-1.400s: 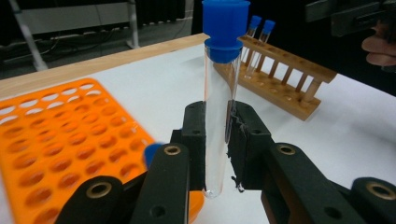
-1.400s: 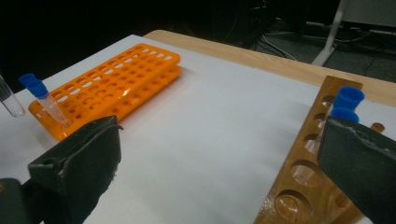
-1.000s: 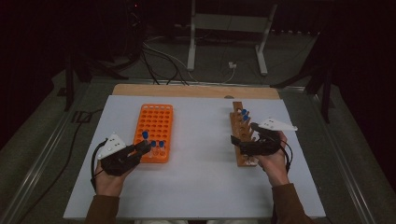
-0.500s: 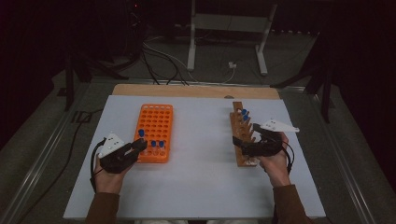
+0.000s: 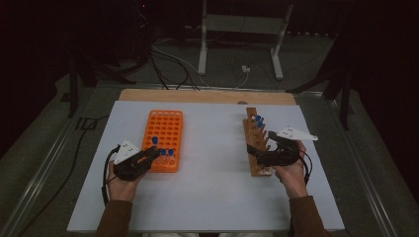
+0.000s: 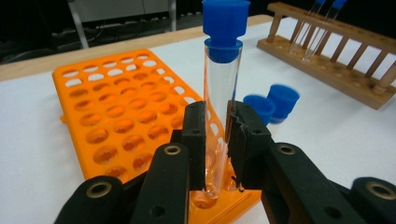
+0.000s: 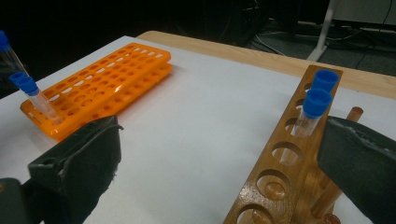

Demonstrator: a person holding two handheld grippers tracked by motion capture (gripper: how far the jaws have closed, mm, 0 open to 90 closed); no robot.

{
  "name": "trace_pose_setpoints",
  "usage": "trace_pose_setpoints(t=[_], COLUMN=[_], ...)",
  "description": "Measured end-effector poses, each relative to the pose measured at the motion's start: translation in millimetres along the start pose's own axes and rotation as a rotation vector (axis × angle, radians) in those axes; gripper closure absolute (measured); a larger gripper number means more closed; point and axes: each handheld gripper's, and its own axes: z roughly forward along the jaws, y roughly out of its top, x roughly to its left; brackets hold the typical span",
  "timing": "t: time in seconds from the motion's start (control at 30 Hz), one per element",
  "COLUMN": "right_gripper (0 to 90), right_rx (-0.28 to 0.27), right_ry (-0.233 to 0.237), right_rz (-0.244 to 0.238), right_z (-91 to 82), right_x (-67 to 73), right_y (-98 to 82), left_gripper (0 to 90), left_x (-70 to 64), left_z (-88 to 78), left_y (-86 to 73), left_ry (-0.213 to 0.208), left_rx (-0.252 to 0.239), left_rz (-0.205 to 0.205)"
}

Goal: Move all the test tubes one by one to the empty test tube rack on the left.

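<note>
**Your left gripper lowers a capped tube toward the orange rack's near corner**

From the high view, your left gripper sits at the near edge of the orange rack, while your right gripper rests beside the wooden rack, well apart across the white table; the room behind is dark. In the left gripper view, the jaws are clamped on the test tube, which stands upright, blue cap up, its foot at a hole in the nearest row, probably just entering, though the jaws hide the rim. Two capped tubes stand just beside it. In the right gripper view, your jaws stand wide with nothing between them, flanking the wooden rack's near end.
</note>
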Motion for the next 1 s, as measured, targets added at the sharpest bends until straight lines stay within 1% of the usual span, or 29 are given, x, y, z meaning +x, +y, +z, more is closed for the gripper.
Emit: trace_pose_setpoints(t=[0.17,0.3,0.47,0.63,0.77,0.9,1.0], right_gripper=[0.0,0.0,0.0,0.0,0.0,0.0,0.0], right_rx=[0.001,0.002,0.004,0.003,0.003,0.005,0.005], right_ry=[0.001,0.003,0.005,0.008,0.009,0.01,0.01], right_rz=[0.001,-0.003,-0.001,-0.002,-0.001,-0.003,-0.003], right_z=[0.8,1.5,2.3,2.5,2.7,2.9,3.0], right_x=[0.3,1.0,1.5,1.8,1.9,2.1,2.0], right_y=[-0.5,-0.9,-1.5,-1.7,-1.9,-2.1,-2.3], left_gripper=[78.0,78.0,78.0,78.0,78.0,78.1,78.2], left_x=[1.8,2.4,2.0,1.8,2.3,0.3,0.5], left_z=[2.6,3.7,6.6,8.8,8.8,10.4,10.2], left_y=[-5.4,-8.7,-12.6,-15.9,-17.4,-18.8,-19.0], left_ry=[0.008,0.008,0.012,0.014,0.018,0.024,0.024], left_rx=[0.02,0.027,0.05,0.068,0.074,0.088,0.091], left_rz=[-0.003,-0.007,-0.006,0.001,0.0,0.017,0.014])
